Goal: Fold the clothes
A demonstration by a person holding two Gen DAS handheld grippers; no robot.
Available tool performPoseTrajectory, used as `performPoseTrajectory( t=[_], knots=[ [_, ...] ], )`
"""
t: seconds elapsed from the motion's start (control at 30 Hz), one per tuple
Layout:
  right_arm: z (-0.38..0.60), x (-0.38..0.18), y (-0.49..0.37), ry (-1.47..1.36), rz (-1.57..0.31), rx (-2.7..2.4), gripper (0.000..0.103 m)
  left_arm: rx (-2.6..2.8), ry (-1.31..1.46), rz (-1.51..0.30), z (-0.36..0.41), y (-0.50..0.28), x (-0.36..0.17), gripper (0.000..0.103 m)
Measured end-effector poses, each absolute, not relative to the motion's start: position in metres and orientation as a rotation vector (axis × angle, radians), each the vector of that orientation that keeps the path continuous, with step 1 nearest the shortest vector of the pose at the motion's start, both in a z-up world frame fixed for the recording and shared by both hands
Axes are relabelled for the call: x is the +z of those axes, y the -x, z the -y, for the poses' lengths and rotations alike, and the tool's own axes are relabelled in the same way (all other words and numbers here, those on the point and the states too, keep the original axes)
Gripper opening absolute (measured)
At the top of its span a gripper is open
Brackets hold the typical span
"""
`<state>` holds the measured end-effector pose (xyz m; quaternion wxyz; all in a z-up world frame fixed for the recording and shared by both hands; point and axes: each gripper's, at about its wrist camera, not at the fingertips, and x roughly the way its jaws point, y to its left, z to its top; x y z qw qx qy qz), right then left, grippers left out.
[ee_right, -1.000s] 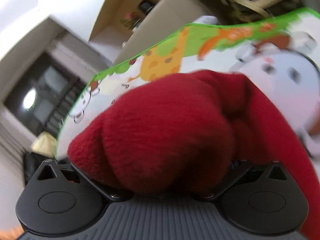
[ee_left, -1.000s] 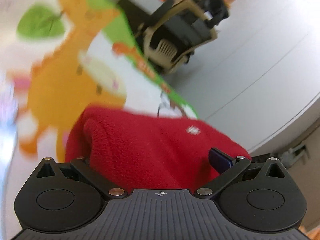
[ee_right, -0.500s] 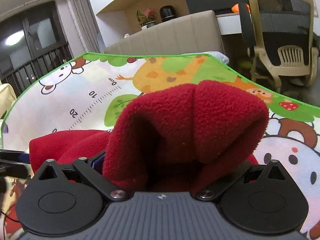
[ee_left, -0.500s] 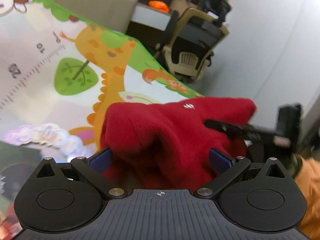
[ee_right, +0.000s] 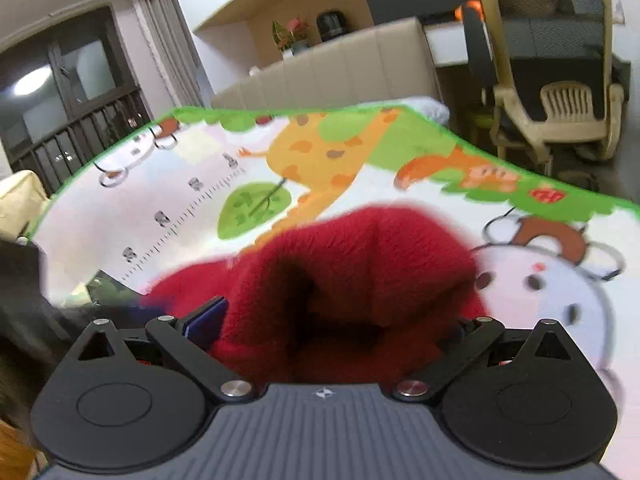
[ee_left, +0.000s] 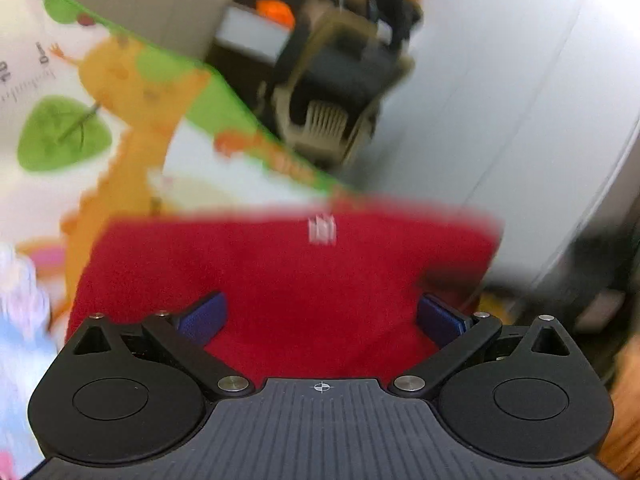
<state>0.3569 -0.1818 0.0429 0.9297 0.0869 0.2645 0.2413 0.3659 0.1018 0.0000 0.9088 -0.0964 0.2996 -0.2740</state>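
Observation:
A red fleece garment [ee_left: 288, 272] with a small white logo [ee_left: 322, 230] lies spread and motion-blurred in front of my left gripper [ee_left: 320, 312]. Its blue pads [ee_left: 204, 316] stand wide apart, open, with the fleece between and beneath them. In the right wrist view the same red garment [ee_right: 380, 248] is bunched into a tall fold with a dark hollow. It bulges up between the fingers of my right gripper [ee_right: 332, 320]. The left blue pad [ee_right: 206, 320] shows at the side; fabric hides the right pad. Those jaws also stand wide apart.
The garment rests on a cartoon play mat [ee_right: 180, 200] with a green border, a giraffe and a ruler print. Beyond the mat's far edge are a beige sofa back [ee_right: 340, 68] and a beige office chair [ee_right: 560, 80]. A dark shape [ee_right: 24, 280] sits at the left.
In the left wrist view the fleece, bunched up half a second ago, now looks flatter and wider, and the view has swung. In the right wrist view the fold stays bunched.

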Motion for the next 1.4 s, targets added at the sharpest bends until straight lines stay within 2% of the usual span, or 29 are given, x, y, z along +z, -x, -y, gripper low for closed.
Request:
performPoseTrajectory(
  t=[0.1,0.2,0.3,0.4,0.6,0.9,1.13,1.3,1.4],
  knots=[
    [0.182,0.070,-0.338,-0.081,-0.383,0.443,0.103,-0.536,0.086,-0.580,-0.086,-0.351,0.001,0.103],
    [0.176,0.077,-0.347,-0.050,-0.362,0.333,0.103,-0.529,0.102,-0.592,-0.085,-0.355,0.003,0.103],
    [0.172,0.038,-0.374,0.009,-0.551,0.227,0.103,-0.522,0.099,-0.591,-0.089,-0.352,0.006,0.103],
    [0.191,0.007,-0.364,-0.163,-0.609,0.219,0.103,-0.524,0.087,-0.580,-0.090,-0.347,0.004,0.103],
    [0.189,-0.008,-0.343,-0.274,-0.565,0.160,0.103,-0.534,0.078,-0.566,-0.093,-0.353,-0.002,0.103],
    [0.153,-0.004,-0.368,-0.284,-0.526,0.149,0.103,-0.432,0.063,-0.545,-0.111,-0.374,0.007,0.103],
    [0.165,-0.010,-0.344,-0.268,-0.447,0.143,0.103,-0.277,0.057,-0.456,-0.111,-0.280,0.013,0.103],
    [0.176,0.003,-0.304,-0.249,-0.403,0.141,0.103,-0.157,0.132,-0.576,-0.142,-0.178,0.005,0.103],
    [0.174,0.008,-0.264,-0.180,-0.372,0.188,0.103,-0.066,0.135,-0.575,-0.152,-0.126,0.009,0.103]
  ],
)
